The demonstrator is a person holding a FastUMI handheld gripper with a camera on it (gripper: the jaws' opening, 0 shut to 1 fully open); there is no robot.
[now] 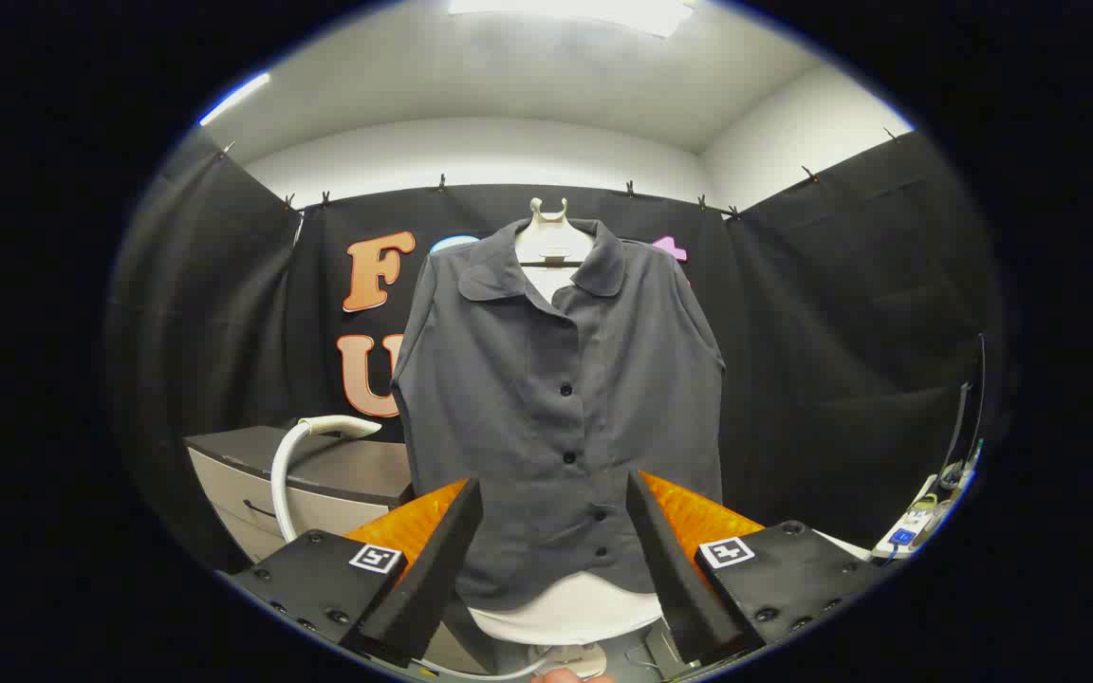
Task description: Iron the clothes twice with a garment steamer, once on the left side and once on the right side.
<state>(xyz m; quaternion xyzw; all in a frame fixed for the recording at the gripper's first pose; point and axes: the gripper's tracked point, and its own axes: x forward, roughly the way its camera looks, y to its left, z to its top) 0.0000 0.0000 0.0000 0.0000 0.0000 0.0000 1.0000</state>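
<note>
Straight ahead of the claw [554, 498], a grey button-front shirt [561, 408] hangs on a pale form with a hook-like top [548, 211], its collar open and its placket running down the middle. Both fingers [433, 560] stand spread wide and hold nothing; the shirt's lower hem shows in the gap between them, well beyond the tips. Below the hem a white rounded base [570, 612] of the form curves out. Off to the left of the shirt, a white curved steamer head on its hose [305, 446] rises beside a low cabinet with a dark worktop [319, 465], apart from the shirt's left sleeve edge. On the right side, open room lies between the shirt's right sleeve and the black curtain, and a power strip with cables [917, 526] sits near the far right. At the bottom, between the fingers, what seems to be a fingertip [565, 675] peeks in, though too little shows to be sure.
</note>
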